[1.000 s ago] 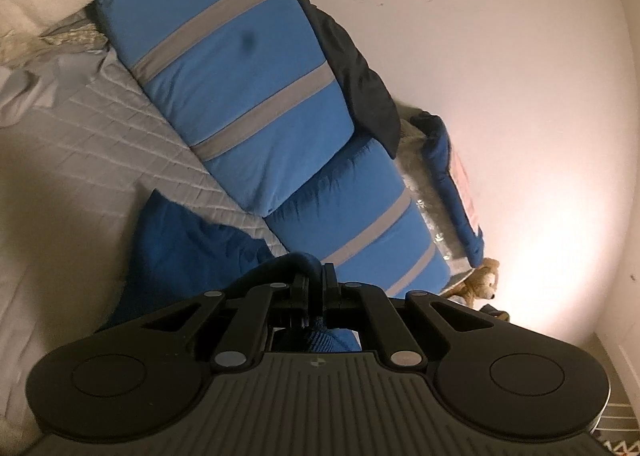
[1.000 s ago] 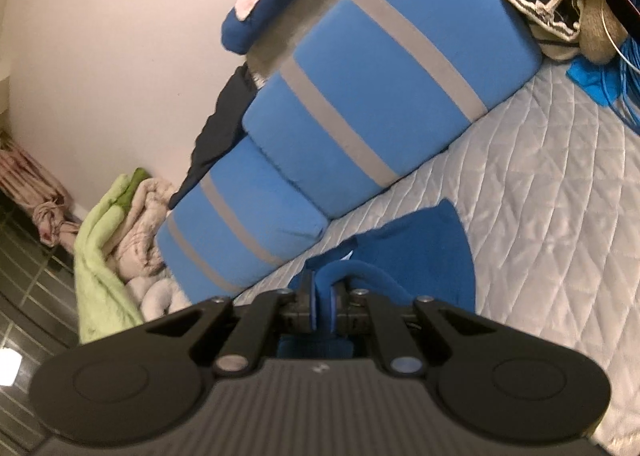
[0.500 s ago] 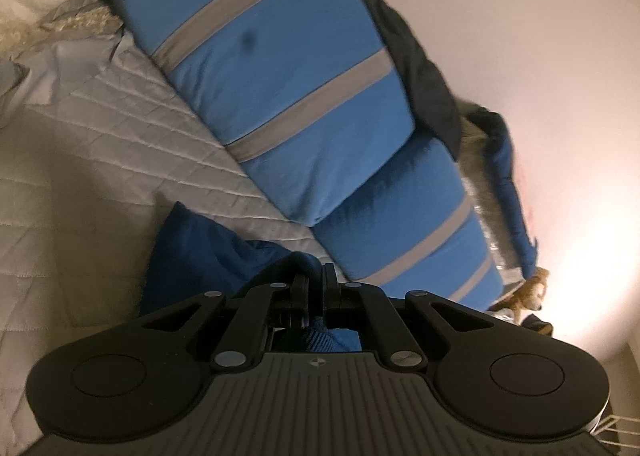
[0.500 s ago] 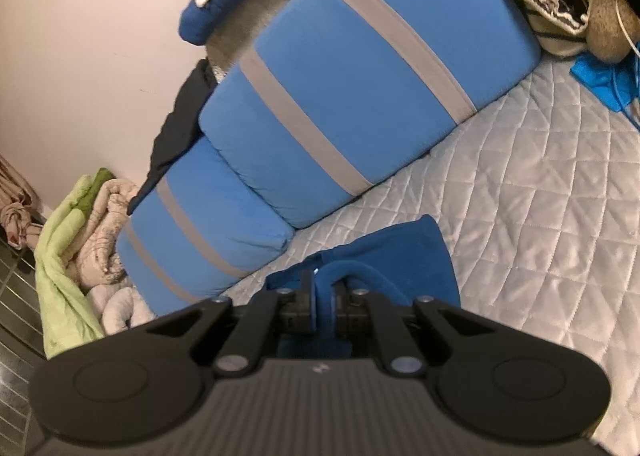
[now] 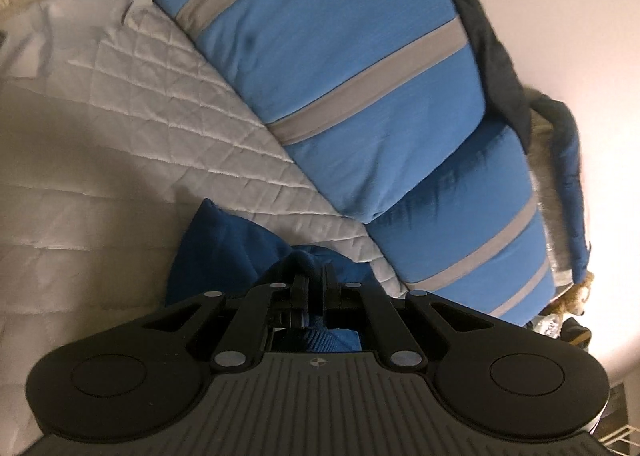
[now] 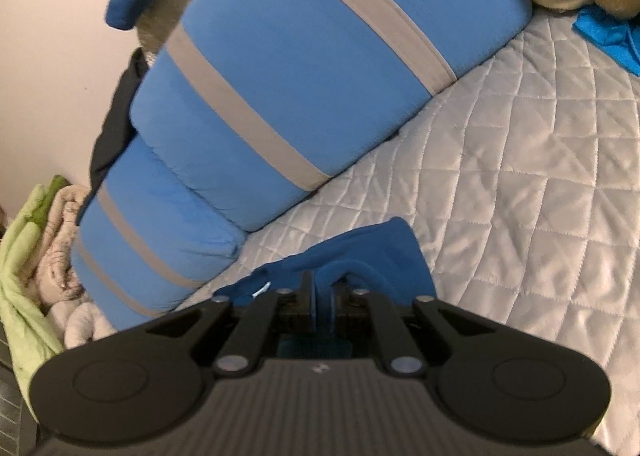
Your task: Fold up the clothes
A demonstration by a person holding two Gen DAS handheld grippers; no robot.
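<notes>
A dark blue garment point(image 5: 224, 244) is pinched in both grippers above a quilted grey bedspread point(image 5: 132, 128). In the left wrist view my left gripper point(image 5: 315, 276) is shut on a bunched edge of the cloth, which spreads out to the left below the fingers. In the right wrist view my right gripper point(image 6: 320, 288) is shut on another fold of the same blue garment point(image 6: 384, 252), which drapes to the right over the quilt point(image 6: 520, 184). The rest of the garment is hidden under both gripper bodies.
Two blue cushions with grey stripes point(image 5: 344, 68) point(image 6: 304, 68) lean along the wall side of the bed. A dark garment point(image 5: 492, 52) lies behind them. Folded green and beige bedding point(image 6: 36, 240) sits at the left, a bag and bright blue cloth point(image 6: 608, 32) at the far right.
Both grippers have moved forward and down toward the cushions with the blue garment still pinched. The cushions now fill more of each view.
</notes>
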